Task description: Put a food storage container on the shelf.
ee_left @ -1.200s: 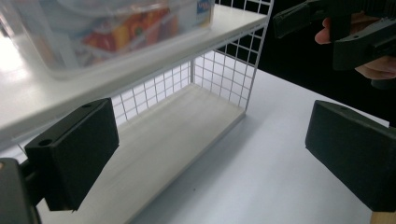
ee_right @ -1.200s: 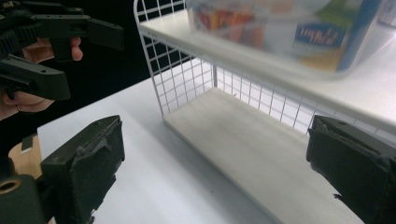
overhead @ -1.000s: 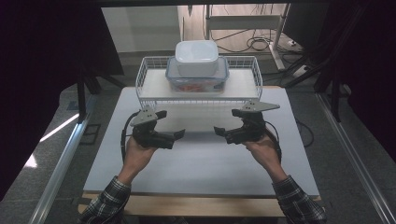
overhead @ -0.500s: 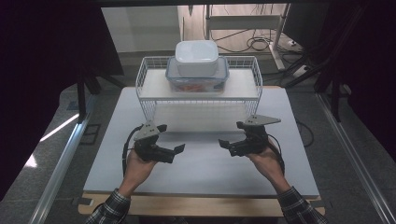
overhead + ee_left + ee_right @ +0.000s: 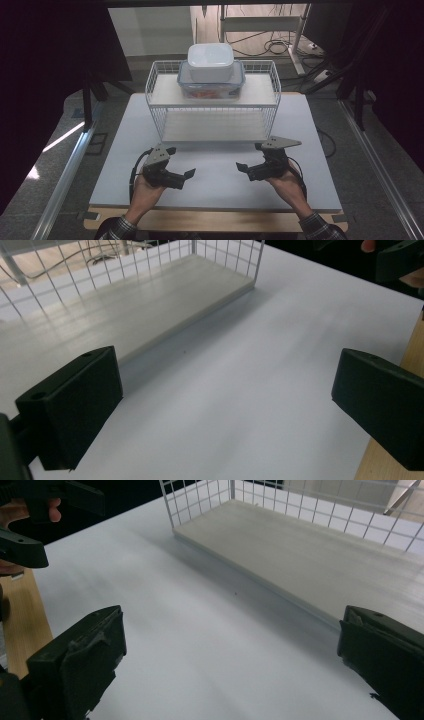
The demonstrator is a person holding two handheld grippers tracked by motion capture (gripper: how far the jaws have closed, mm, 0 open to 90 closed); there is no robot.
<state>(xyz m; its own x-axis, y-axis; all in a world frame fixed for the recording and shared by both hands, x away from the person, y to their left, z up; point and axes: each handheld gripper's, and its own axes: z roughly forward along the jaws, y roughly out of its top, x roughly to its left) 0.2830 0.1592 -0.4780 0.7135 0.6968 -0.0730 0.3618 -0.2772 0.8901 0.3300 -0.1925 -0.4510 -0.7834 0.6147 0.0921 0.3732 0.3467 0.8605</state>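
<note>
Left gripper (image 5: 186, 176) and right gripper (image 5: 242, 168): jaws spread wide, holding nothing, low over the white desk (image 5: 215, 170). Ahead of both: wire rack (image 5: 216, 117); stacked containers (image 5: 211, 70) on top, contents unclear.

Looking along the right gripper (image 5: 232, 670), its two black jaws stand wide apart over the bare white table (image 5: 200, 630), nothing between them. Ahead sits a white wire rack (image 5: 210, 495) with a pale shelf board (image 5: 310, 555) at its base. At upper left, a hand (image 5: 20, 515) holds the left gripper (image 5: 25, 547), near the table's wooden edge (image 5: 25, 620).
</note>
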